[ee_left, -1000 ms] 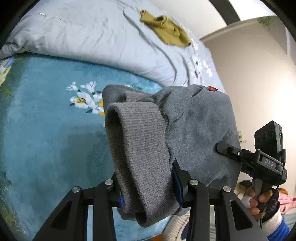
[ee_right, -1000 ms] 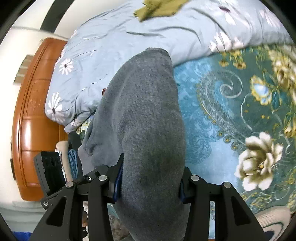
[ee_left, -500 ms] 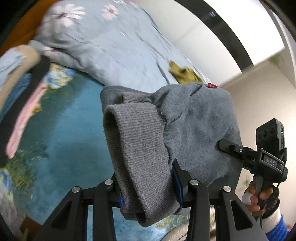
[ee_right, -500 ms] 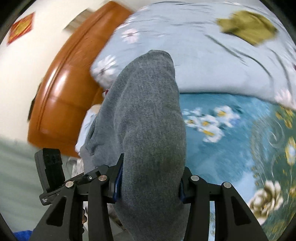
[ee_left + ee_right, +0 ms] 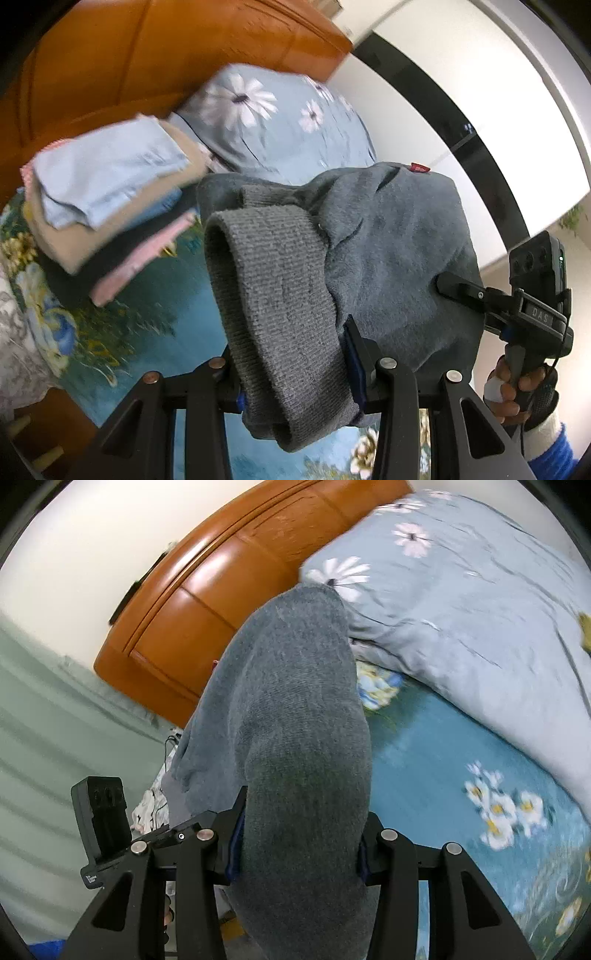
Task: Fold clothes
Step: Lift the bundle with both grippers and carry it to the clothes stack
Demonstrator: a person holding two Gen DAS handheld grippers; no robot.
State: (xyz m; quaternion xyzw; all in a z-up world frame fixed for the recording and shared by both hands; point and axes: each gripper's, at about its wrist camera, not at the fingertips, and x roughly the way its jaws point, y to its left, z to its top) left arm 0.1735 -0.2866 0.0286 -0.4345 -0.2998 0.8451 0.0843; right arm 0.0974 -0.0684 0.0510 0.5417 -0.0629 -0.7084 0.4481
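A folded grey sweater (image 5: 388, 258) hangs in the air between both grippers, above the bed. My left gripper (image 5: 295, 373) is shut on its ribbed hem. My right gripper (image 5: 299, 845) is shut on the other end of the grey sweater (image 5: 291, 720), which bulges over the fingers and hides their tips. The right gripper also shows in the left wrist view (image 5: 517, 314), held by a hand. A stack of folded clothes (image 5: 107, 192), light blue on top with beige and pink below, lies on the bed at the left.
The bed has a teal floral blanket (image 5: 159, 317) and a pale blue daisy duvet (image 5: 461, 602). An orange wooden headboard (image 5: 229, 587) stands behind. An olive garment (image 5: 585, 631) lies on the duvet at the far right edge.
Both grippers have swung left with the sweater, from facing the duvet and olive garment to facing the headboard and the stack of folded clothes. Both grips are unchanged.
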